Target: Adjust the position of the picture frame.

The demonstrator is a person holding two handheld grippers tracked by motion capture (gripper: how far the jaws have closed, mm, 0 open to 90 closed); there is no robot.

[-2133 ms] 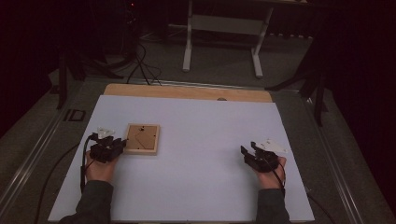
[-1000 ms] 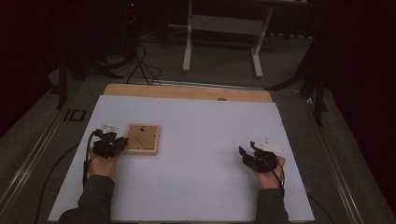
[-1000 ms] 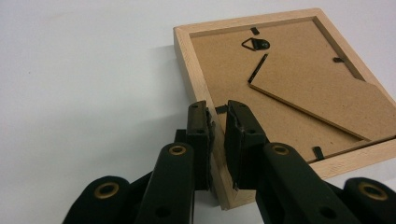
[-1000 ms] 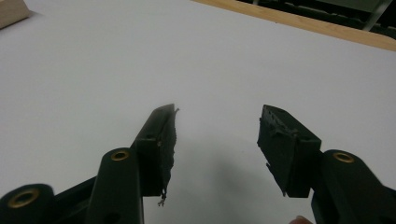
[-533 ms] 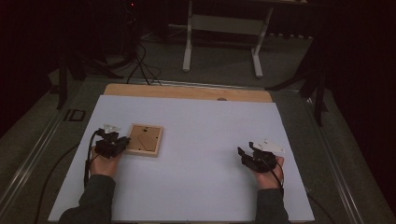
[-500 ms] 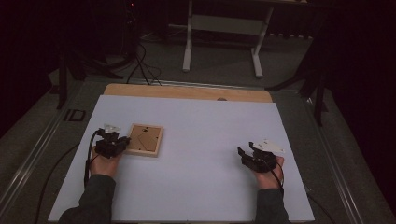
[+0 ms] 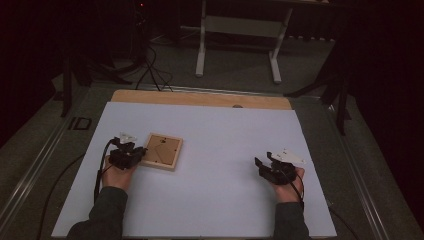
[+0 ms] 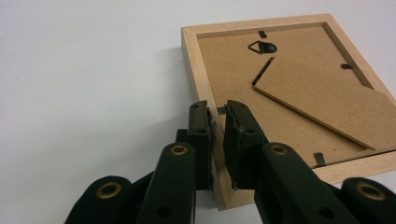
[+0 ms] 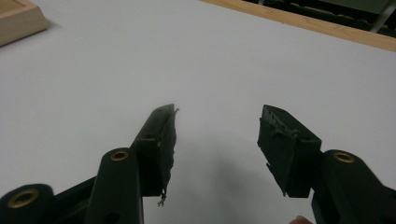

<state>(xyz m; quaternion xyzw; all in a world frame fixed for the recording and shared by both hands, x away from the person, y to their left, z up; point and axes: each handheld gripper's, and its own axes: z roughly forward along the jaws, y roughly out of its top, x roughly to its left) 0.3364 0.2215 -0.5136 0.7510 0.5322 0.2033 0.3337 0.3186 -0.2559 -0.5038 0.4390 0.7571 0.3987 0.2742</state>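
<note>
— White sheeting covers our table; nearest us, low in the frame, where are the tools?

— Our left gripper is clamped on the near rail of the picture frame, lying face down at centre left. Our right gripper, jaws spread with nothing between them, rests well apart at lower right.

— So the frame lies leftward of the right one?

— Yes, the left is nearer.

we hold the left gripper low at the left, forearm entering from the bottom edge, jaws pointing right and clamped nearly together on the picture frame's wooden edge. we hold the right gripper at the right, jaws spread wide, gripping nothing.
</note>
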